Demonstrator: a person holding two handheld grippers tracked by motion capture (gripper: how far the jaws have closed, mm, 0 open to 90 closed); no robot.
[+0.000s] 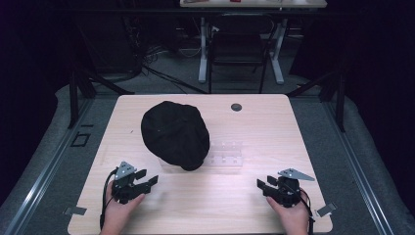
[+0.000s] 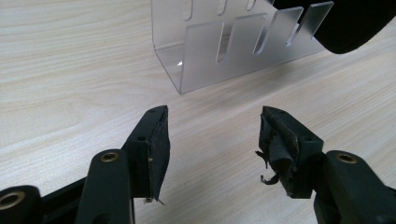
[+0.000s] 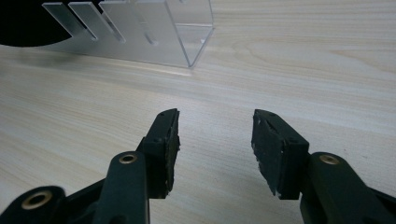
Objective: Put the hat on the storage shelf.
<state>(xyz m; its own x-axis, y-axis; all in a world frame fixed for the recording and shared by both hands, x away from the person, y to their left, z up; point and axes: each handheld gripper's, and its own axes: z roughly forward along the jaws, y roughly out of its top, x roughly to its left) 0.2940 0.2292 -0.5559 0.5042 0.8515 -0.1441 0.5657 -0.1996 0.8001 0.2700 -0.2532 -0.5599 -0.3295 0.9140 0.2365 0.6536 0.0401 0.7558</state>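
Both grippers idle at desk's near edge, black cap on clear rack at desk centre

L gripper (image 1: pixel 142 180) near the near-left corner, jaws spread, nothing held; R gripper (image 1: pixel 266 187) near the near-right corner, likewise spread & empty. Black cap (image 1: pixel 175 134) lies fwd of both, slightly left of centre, so L is nearer. Cap covers left end of slotted acrylic rack (image 1: pixel 224 157), whose long axis runs parallel to near edge. Visible slots empty; those under cap hidden
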